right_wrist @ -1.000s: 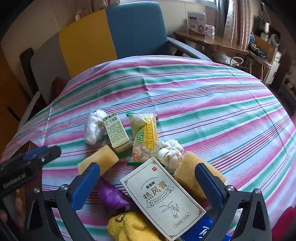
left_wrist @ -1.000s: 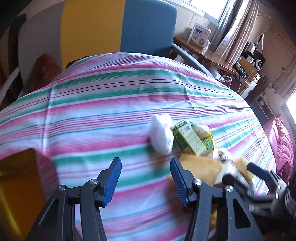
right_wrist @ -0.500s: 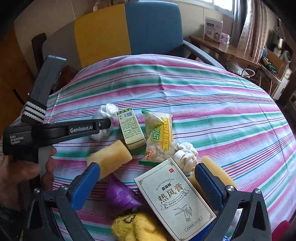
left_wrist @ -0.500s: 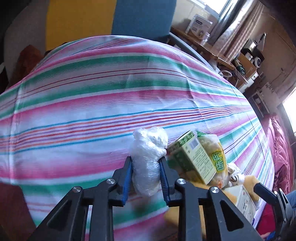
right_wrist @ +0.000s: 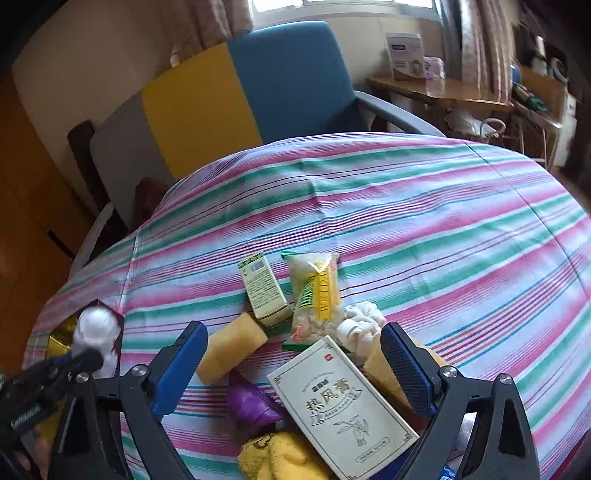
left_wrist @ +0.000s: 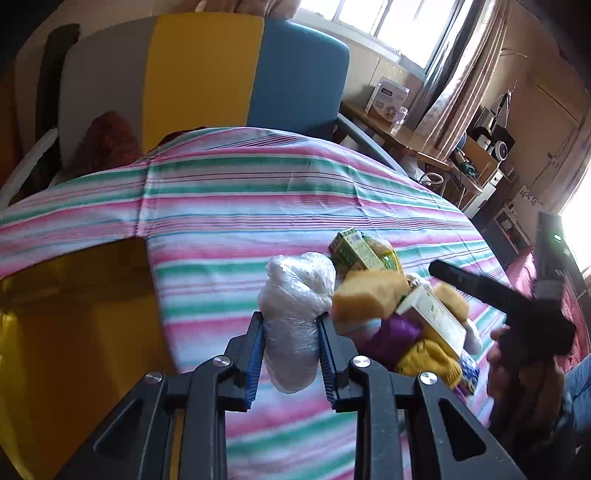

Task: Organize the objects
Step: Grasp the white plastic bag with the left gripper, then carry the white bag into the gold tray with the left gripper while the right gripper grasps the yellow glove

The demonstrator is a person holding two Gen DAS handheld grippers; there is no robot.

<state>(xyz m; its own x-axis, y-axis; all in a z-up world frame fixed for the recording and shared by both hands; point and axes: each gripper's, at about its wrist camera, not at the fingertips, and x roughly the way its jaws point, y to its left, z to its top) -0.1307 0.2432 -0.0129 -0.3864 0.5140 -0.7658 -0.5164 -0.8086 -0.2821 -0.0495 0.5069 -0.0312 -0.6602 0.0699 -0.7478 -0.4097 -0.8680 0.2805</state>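
Daylight from window (left_wrist: 373, 22), blown out; strong fisheye bending, dark vignetted corners, slight motion blur.

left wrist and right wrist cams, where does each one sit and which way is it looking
Left wrist: rides on the left gripper, looking along its fingers, shut on the white plastic-wrapped bundle, across the striped tablecloth toward the armchair; the person's right hand shows.
Right wrist: rides on the open right gripper, looking over the pile and the white medicine box toward the same armchair.
Shared: bundle, yellow sponge, green box.
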